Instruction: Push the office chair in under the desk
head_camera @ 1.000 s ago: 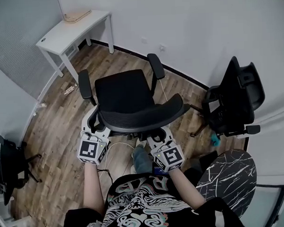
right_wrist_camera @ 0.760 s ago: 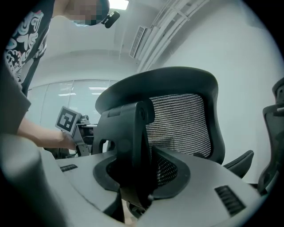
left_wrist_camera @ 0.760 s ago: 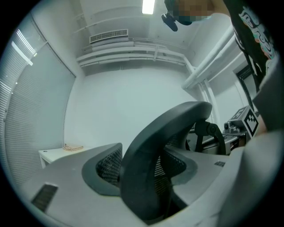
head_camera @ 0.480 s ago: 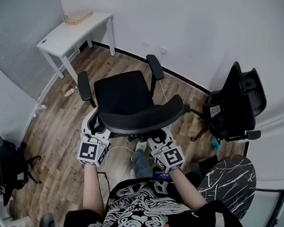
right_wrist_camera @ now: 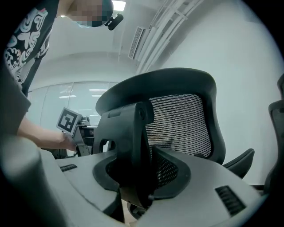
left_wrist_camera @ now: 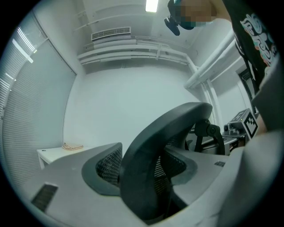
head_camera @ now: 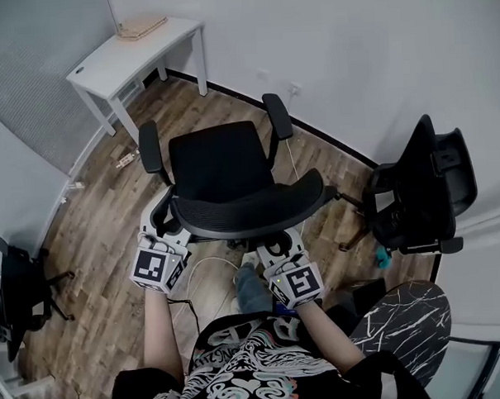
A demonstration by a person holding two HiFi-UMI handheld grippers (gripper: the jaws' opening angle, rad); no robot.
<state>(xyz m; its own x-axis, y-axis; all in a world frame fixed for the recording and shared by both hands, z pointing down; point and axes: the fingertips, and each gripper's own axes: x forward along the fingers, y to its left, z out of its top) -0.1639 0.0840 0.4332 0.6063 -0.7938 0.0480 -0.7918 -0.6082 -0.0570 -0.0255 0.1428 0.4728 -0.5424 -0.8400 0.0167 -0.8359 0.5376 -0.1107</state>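
Observation:
A black office chair (head_camera: 219, 163) stands on the wood floor with its seat facing a white desk (head_camera: 132, 55) at the far left, well apart from it. My left gripper (head_camera: 164, 227) is shut on the left edge of the chair's mesh backrest (head_camera: 242, 210). In the left gripper view the left gripper (left_wrist_camera: 146, 177) has the curved backrest rim (left_wrist_camera: 168, 128) clamped between its jaws. My right gripper (head_camera: 278, 241) holds the backrest's right side. In the right gripper view the right gripper (right_wrist_camera: 142, 177) is closed on a black frame bar (right_wrist_camera: 126, 146) behind the mesh (right_wrist_camera: 182, 124).
A second black chair (head_camera: 419, 187) stands at the right by the white wall, and another chair (head_camera: 18, 287) shows at the left edge. A round marble-patterned table (head_camera: 399, 308) is at my right. A cable (head_camera: 205, 267) lies on the floor near my foot (head_camera: 250, 285).
The chair and both grippers have edged slightly forward together, and the view has shifted with them. Both grips look the same.

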